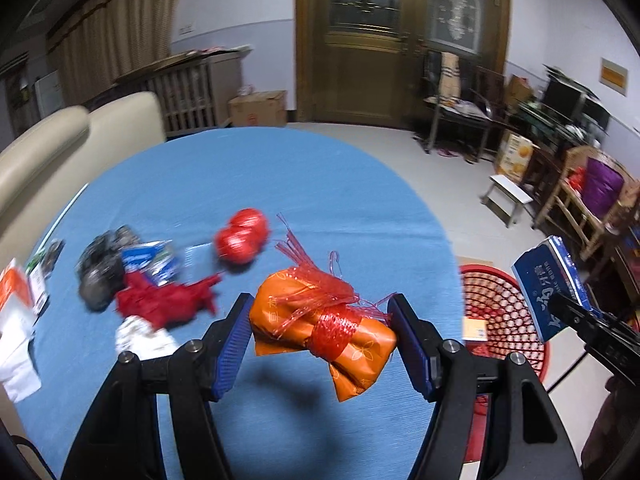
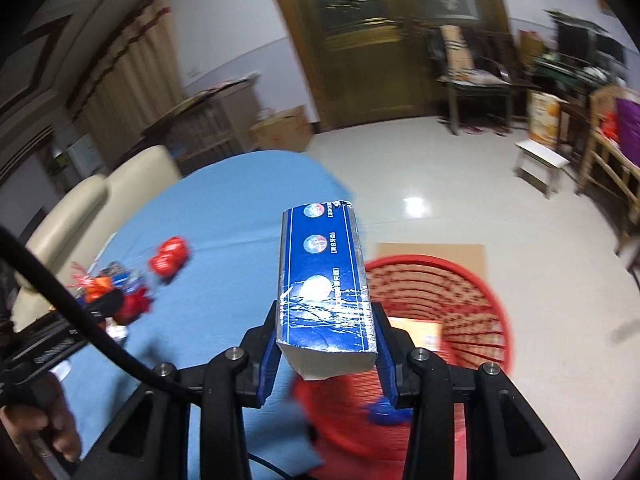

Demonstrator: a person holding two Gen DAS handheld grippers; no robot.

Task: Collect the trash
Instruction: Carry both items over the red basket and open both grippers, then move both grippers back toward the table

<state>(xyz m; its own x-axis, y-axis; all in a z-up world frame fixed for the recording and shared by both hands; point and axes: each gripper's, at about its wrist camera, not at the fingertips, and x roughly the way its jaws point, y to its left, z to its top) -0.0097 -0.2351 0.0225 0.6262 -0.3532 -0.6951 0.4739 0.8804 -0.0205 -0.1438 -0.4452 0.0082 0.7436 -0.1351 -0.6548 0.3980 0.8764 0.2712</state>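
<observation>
My left gripper (image 1: 320,320) is shut on an orange wrapper tied with red mesh (image 1: 324,332) and holds it above the blue table (image 1: 280,184). My right gripper (image 2: 326,340) is shut on a blue carton (image 2: 324,280), held over the table's right edge above the red basket (image 2: 440,300). The carton (image 1: 548,284) and the basket (image 1: 504,312) also show at the right of the left wrist view. Left on the table lie a red ball-like wrapper (image 1: 240,240), a red crumpled piece (image 1: 168,300), a black crumpled bag (image 1: 100,268) and a blue packet (image 1: 152,260).
White and orange paper packets (image 1: 16,320) lie at the table's left edge. A cream sofa (image 1: 60,148) stands behind the table. A flat cardboard sheet (image 2: 432,250) lies under the basket. A small white stool (image 2: 540,160) and wooden furniture (image 2: 600,152) stand at the right.
</observation>
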